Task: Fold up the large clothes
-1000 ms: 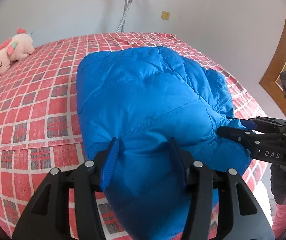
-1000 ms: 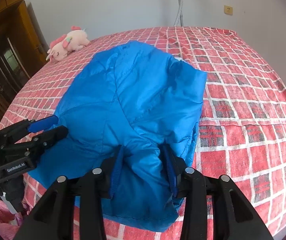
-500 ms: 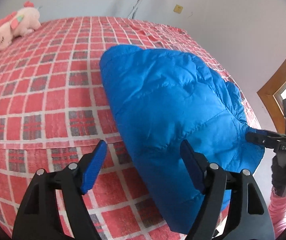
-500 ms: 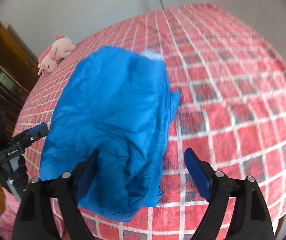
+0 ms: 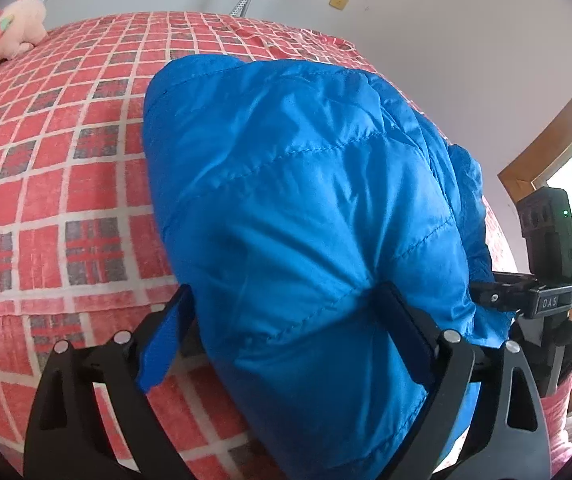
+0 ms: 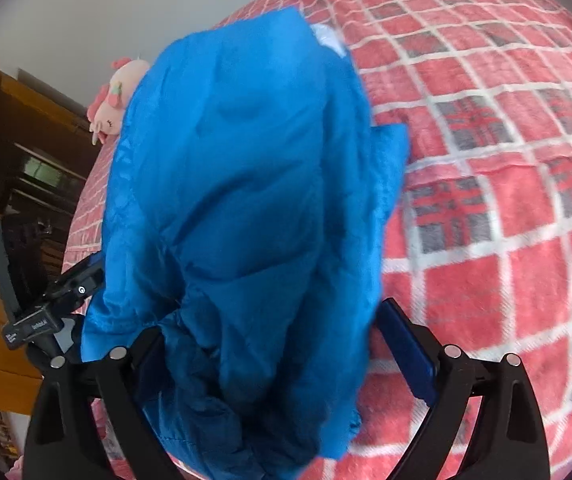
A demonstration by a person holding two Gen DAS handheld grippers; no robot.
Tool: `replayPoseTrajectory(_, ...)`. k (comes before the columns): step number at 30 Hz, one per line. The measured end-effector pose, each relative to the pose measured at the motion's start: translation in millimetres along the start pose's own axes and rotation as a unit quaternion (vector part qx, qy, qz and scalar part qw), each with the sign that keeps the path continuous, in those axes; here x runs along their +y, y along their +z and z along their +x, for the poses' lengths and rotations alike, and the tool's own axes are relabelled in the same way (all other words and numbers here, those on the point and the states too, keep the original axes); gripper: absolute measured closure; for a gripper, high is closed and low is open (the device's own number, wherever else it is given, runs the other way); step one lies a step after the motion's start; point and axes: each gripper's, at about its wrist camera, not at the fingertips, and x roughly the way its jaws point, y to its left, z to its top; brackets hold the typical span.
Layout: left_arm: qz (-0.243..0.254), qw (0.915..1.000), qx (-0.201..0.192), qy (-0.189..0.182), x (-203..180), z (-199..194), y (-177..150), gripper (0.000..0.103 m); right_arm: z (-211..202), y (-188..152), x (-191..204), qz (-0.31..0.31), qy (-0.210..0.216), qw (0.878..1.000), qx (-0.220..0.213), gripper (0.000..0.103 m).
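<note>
A blue quilted puffer jacket [image 5: 305, 184] lies folded on a red plaid bed [image 5: 66, 152], its near end hanging toward me. My left gripper [image 5: 286, 328] has its jaws wide apart, and the jacket's near edge bulges between them. My right gripper [image 6: 278, 344] is also spread wide, with the jacket [image 6: 246, 168] draped between its fingers and hiding the left one. Neither pinches the cloth. The right gripper shows at the right in the left wrist view [image 5: 497, 300]; the left gripper shows at the left in the right wrist view [image 6: 74, 284].
A pink plush toy [image 5: 2, 36] lies at the bed's far left corner, also in the right wrist view [image 6: 118, 96]. A white wall stands behind the bed. A wooden window frame [image 5: 545, 148] is on the right; dark wooden furniture [image 6: 10, 168] is on the left.
Both grippers opened and let go of the jacket, pulled back, then moved in again. The jacket's near end now sits between each pair of open fingers.
</note>
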Motion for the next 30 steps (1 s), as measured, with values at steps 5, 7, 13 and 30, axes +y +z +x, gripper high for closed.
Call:
replayPoseTrajectory(5, -0.006, 0.9996, -0.025, -0.010, -3, -7, -5, 0.040, -6, 1, 12, -0.028, 0.006, 0.999, -0.015, 0.040)
replayPoseTrajectory(7, -0.007, 0.9990, -0.042, -0.012, -5, -15, -7, 0.050, -13, 0, 18, -0.045, 0.002, 0.998, -0.032, 0.047)
replayPoseTrajectory(13, -0.003, 0.9963, -0.084, -0.022, -6, -36, -6, 0.064, -31, 4, 29, -0.070, 0.018, 0.995, -0.063, 0.056)
replayPoseTrajectory(30, -0.043, 0.9783, -0.193, 0.063, 86, -93, 78, 0.065, 24, 130, 136, -0.188, 0.074, 0.975, -0.088, 0.057)
